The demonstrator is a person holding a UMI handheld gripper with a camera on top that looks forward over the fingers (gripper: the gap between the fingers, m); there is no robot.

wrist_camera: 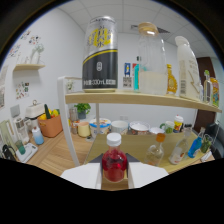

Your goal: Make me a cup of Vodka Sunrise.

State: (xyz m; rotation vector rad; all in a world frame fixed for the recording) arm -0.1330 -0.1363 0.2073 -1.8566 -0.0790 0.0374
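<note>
One small clear bottle with a white cap and red liquid inside (114, 162) is sitting right between the two white fingers of the claw (114, 176), and both fingers are looking pressed against its sides, so I'm calling it gripped, narrow around the bottle. My guess is that's the grenadine-type syrup, so the step in hand is probably carrying the red stuff toward wherever the drink is being mixed. Next move is likely calling for finding a cup and tipping this in slowly, though the cap is on, so that's needing to come off first. Beyond the claw, a light wooden shelf (140, 99) is holding a black and silver can with yellow lettering (100, 54), a tall clear glass jar with pale liquid (151, 62) and a white plastic jug (189, 70). Lower down, the wooden table (55, 150) is carrying bowls, cups and small bottles, too small to identify. The claw's base is getting cut off in black, and I'm not spotting an obvious vodka or juice.
</note>
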